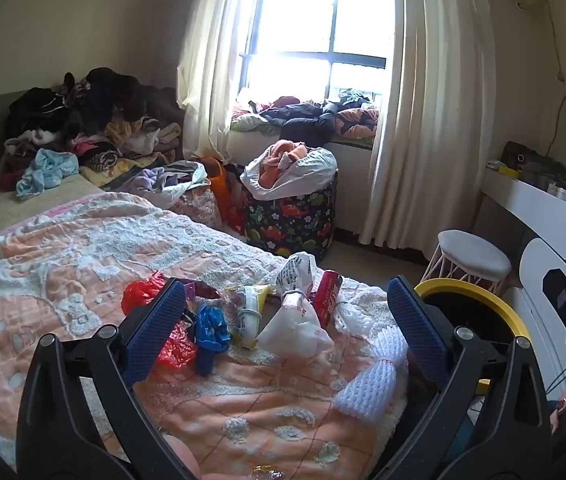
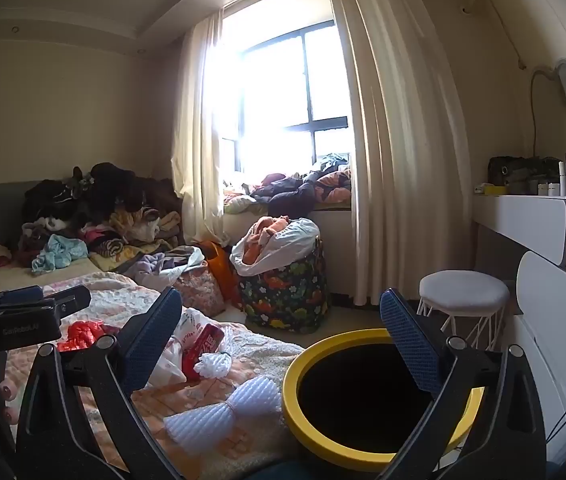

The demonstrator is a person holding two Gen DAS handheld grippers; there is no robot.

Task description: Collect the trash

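A heap of trash lies on the orange and white quilt (image 1: 63, 264): a red plastic bag (image 1: 143, 292), a crumpled blue bag (image 1: 211, 326), a white bag (image 1: 295, 326), a red packet (image 1: 329, 292) and a white foam net (image 1: 371, 376). My left gripper (image 1: 286, 286) hovers open just short of the heap, nothing between its blue pads. Beside the bed stands a yellow-rimmed bin (image 2: 295, 380) with a dark inside. My right gripper (image 2: 281, 296) is open and empty above the bin's near side. The foam net (image 2: 223, 412) and red packet (image 2: 203, 344) also show there.
A dinosaur-print basket (image 1: 291, 220) stuffed with clothes stands by the window. A white stool (image 1: 471, 256) and a white dressing table (image 1: 543, 204) are to the right of the bin. Piled clothes (image 1: 83, 120) cover the bed's far end.
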